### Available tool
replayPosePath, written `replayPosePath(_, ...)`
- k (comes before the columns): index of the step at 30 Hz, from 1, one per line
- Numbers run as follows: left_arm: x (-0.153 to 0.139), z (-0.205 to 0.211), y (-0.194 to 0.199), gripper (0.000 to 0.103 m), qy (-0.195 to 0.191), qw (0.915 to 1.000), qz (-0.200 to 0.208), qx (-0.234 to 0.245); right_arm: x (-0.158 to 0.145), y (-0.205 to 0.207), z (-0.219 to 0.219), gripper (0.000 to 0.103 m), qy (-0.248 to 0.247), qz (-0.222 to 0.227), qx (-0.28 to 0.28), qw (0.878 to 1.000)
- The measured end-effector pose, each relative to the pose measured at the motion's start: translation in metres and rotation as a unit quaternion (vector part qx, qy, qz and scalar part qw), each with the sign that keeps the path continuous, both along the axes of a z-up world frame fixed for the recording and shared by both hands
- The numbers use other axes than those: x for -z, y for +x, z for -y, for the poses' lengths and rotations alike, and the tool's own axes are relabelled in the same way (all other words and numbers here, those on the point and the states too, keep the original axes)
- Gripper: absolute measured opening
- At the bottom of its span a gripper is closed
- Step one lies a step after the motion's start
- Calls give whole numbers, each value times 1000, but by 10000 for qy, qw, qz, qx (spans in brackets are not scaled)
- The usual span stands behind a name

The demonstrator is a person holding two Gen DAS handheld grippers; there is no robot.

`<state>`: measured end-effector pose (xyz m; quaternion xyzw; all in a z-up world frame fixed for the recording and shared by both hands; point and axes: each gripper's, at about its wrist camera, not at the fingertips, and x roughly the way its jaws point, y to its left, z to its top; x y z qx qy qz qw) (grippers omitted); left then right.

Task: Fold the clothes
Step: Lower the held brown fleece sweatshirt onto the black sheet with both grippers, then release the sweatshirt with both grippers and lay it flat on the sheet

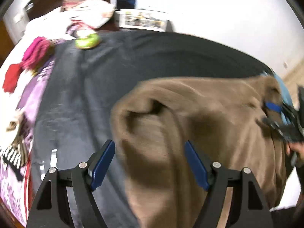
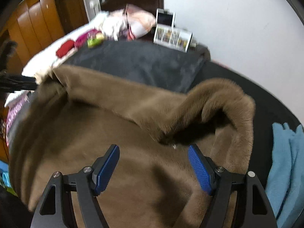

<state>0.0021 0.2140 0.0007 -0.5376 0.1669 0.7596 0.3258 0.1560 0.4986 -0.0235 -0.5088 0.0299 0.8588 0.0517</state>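
Note:
A brown fleece garment [image 1: 199, 125] lies spread on a dark blanket [image 1: 79, 87] on the bed. It also fills the right wrist view [image 2: 117, 121], with one corner curled up in a fold [image 2: 224, 98]. My left gripper [image 1: 150, 152] is open and empty, hovering over the garment's left edge. My right gripper [image 2: 153, 155] is open and empty above the garment, just short of the curled fold. The right gripper also shows at the far right of the left wrist view [image 1: 281, 117], over the garment's far edge.
A light blue cloth [image 2: 285, 163] lies right of the garment. Pink and red clothes [image 1: 32, 57], a green item [image 1: 87, 39], pillows [image 2: 133, 22] and a photo frame [image 2: 172, 37] sit at the bed's far end. A wooden wardrobe [image 2: 38, 20] stands left.

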Motion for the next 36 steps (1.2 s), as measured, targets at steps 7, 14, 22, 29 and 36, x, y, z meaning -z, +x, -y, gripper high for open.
replayPosePath(7,50,-56,2,79,-484,9968,-164,610,22,-28,-18,77,471,304,-273,9981)
replayPosePath(14,52,-81,-64,79,-253,9992,-273,128,23,-59,-36,77,920,141,-87,9956)
replayPosePath(22,55,-110,-124,79,484,9957,240,-749,19,-107,-73,77,488,-256,887,9945)
replayPosePath(29,71,-115,-155,80,865,9848,703,-1331,43,-122,-86,78,144,-5,1451,9893)
replayPosePath(36,71,-141,-155,80,153,9952,452,-859,40,-120,-85,79,94,65,1306,9914)
